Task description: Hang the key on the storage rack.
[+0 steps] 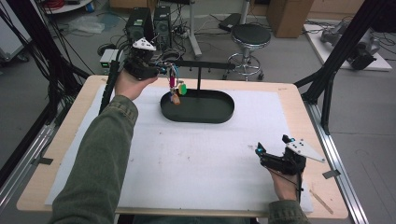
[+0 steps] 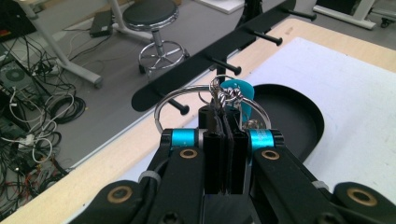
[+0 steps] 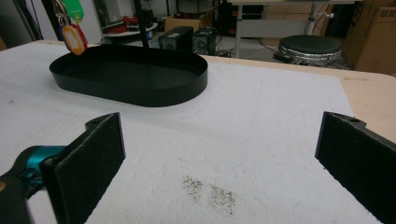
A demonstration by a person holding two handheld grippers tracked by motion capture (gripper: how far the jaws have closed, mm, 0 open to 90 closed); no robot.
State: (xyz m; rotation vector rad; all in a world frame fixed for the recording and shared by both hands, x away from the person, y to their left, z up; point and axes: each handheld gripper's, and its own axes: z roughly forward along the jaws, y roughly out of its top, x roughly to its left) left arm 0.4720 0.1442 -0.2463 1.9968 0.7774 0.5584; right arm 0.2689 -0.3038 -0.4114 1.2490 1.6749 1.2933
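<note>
The left gripper is held up at the far left of the table, just left of the black oval tray, its jaws clamped together on a bunch of keyrings. In the left gripper view the wire rings and a teal tag stick up just past the pressed pads, close to the pegs of the black hook rack. From above, coloured key tags dangle from the gripper over the tray's left end. The right gripper rests on the white mat at the near right, well apart from the tray, its jaws wide apart with nothing between them.
</note>
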